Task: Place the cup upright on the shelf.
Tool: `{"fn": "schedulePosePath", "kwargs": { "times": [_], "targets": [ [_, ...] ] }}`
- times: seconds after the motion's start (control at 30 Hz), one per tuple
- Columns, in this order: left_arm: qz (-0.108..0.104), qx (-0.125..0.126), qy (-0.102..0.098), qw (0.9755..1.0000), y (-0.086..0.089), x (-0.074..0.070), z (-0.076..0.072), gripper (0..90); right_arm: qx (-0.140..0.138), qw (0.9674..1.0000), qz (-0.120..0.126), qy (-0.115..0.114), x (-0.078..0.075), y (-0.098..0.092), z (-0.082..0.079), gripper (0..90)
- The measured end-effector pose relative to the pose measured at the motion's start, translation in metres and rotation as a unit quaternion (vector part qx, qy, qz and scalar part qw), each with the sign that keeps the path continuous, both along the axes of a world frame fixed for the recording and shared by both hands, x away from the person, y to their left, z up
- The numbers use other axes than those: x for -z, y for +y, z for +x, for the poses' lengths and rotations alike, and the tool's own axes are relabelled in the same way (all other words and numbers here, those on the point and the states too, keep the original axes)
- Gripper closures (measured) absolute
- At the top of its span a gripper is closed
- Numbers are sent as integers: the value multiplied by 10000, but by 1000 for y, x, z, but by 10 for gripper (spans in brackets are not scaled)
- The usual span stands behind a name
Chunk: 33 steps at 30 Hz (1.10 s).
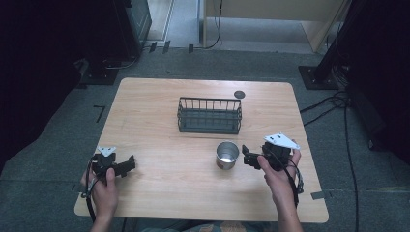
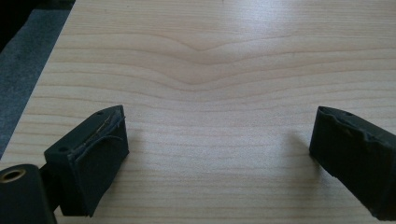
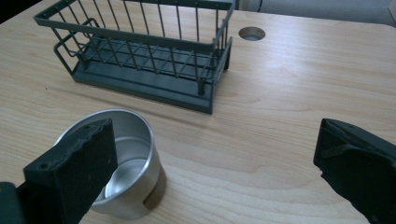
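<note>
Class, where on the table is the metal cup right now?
The metal cup stands upright just in front of the wire basket, right of centre in the high view, beside the open right gripper.

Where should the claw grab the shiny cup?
Probably the cup's rim wall: it stands upright and open-topped, so one jaw can go inside and one outside. Come from its right, where the open right gripper waits beside it.

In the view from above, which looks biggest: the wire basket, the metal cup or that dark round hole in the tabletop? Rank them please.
1. Wire basket, by far the largest.
2. Metal cup.
3. Round hole, smallest, though it lies farther from the camera.
</note>
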State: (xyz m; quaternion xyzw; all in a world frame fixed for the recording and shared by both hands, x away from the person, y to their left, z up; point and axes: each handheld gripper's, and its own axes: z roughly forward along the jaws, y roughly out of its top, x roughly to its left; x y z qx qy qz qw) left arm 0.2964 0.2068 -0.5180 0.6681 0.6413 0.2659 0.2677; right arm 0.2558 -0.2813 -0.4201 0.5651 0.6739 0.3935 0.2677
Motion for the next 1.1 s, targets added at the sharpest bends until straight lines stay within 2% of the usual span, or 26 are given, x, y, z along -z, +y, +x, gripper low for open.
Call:
{"fn": "schedulePosePath", "kwargs": {
  "times": [0.23,0.6,0.93,1.1],
  "targets": [
    [-1,1,0,10000,0,0,0,48,-246,9997,21,-20,1,24,5,0],
    [-1,1,0,10000,0,0,0,48,-549,9984,118,57,9,52,10,0],
    [-1,1,2,10000,0,0,0,48,-610,9979,179,74,21,64,11,0],
    [0,1,1,10000,0,0,0,48,-504,9981,358,15,29,65,10,0]
  ]
}}
